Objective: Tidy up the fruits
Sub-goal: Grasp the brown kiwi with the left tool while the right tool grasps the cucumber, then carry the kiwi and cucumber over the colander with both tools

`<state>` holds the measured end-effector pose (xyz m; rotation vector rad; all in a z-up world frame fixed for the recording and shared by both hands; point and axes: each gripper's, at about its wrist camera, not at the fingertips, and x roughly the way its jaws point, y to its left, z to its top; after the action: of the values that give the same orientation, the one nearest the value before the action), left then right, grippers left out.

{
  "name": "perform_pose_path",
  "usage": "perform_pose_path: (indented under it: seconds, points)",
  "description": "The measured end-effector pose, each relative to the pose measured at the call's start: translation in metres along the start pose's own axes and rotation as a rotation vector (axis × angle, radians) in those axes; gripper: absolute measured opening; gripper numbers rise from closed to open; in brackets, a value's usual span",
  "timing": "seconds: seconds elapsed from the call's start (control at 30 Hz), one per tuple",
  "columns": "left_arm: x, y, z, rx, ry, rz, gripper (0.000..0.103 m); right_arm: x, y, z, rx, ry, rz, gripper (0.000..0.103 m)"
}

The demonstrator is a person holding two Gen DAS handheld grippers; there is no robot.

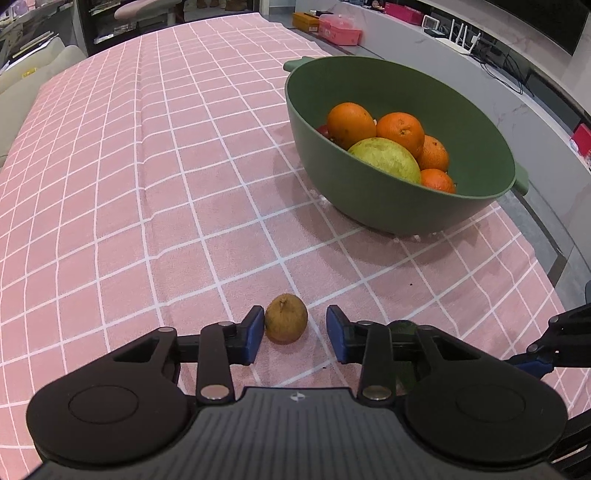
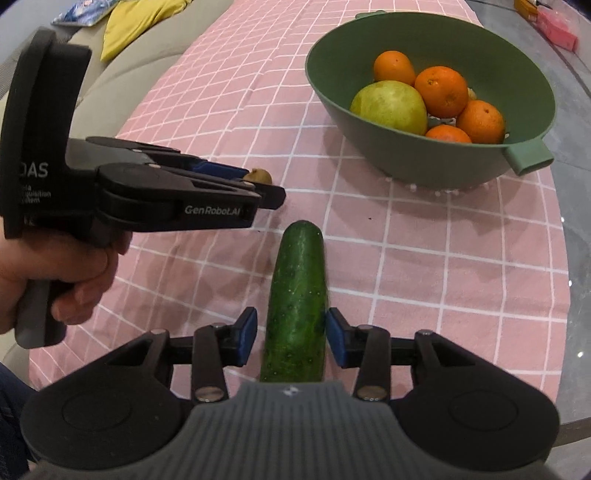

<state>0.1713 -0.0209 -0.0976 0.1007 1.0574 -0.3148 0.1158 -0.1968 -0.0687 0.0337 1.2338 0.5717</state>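
A small brown kiwi (image 1: pixel 286 318) lies on the pink checked cloth between the open jaws of my left gripper (image 1: pixel 295 334); the left pad touches or nearly touches it, the right pad is apart. It also shows in the right wrist view (image 2: pixel 259 175) beside the left gripper (image 2: pixel 255 184). A green cucumber (image 2: pixel 298 299) lies lengthwise between the open jaws of my right gripper (image 2: pixel 291 339); the right pad is at its skin, the left pad apart. A green bowl (image 1: pixel 373 199) (image 2: pixel 369 122) holds several oranges (image 1: pixel 350 123) and a yellow-green pear (image 1: pixel 386 158).
The pink checked cloth (image 1: pixel 147 184) covers the table. The bowl stands at the far right, close to the cloth's right edge and the grey tabletop (image 2: pixel 576 221). A beige sofa with a yellow cushion (image 2: pixel 140 22) lies beyond the left edge. Pink and yellow boxes (image 1: pixel 338 29) sit far back.
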Motion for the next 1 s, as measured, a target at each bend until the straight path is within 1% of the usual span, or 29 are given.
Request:
perform_pose_path:
  seconds: [0.07, 0.13, 0.23, 0.33, 0.47, 0.5, 0.53, 0.73, 0.8, 1.0]
  points:
    - [0.001, 0.0, -0.001, 0.001, 0.007, 0.0, 0.038, 0.003, -0.002, 0.0, 0.011, 0.021, 0.001, 0.038]
    - [0.002, 0.001, -0.002, 0.002, 0.009, 0.001, 0.037, 0.005, -0.003, -0.002, 0.01, 0.035, -0.002, 0.039]
    - [0.001, 0.002, -0.002, -0.002, 0.007, -0.001, 0.034, 0.007, 0.0, -0.002, -0.002, 0.038, -0.004, 0.038]
    - [0.001, 0.002, -0.001, -0.007, 0.006, -0.001, 0.033, 0.01, 0.0, -0.002, -0.004, 0.042, 0.002, 0.038]
    - [0.002, 0.001, 0.0, -0.005, 0.002, 0.0, 0.032, 0.013, -0.003, -0.002, 0.025, 0.055, 0.027, 0.038]
    - [0.001, 0.001, 0.001, -0.005, 0.0, 0.0, 0.031, 0.014, -0.004, -0.001, 0.03, 0.057, 0.035, 0.035]
    - [0.001, 0.001, 0.001, -0.007, -0.003, -0.001, 0.029, 0.015, -0.004, -0.001, 0.034, 0.059, 0.041, 0.035]
    - [-0.01, 0.001, 0.001, -0.006, -0.02, -0.008, 0.029, 0.014, -0.004, 0.001, 0.045, 0.074, 0.039, 0.034]
    - [-0.018, 0.002, 0.001, -0.007, -0.032, -0.011, 0.029, 0.009, -0.003, 0.004, 0.037, 0.064, 0.033, 0.034]
    - [-0.049, 0.004, 0.01, 0.0, -0.072, 0.0, 0.029, -0.015, -0.005, 0.018, 0.062, 0.002, 0.068, 0.034]
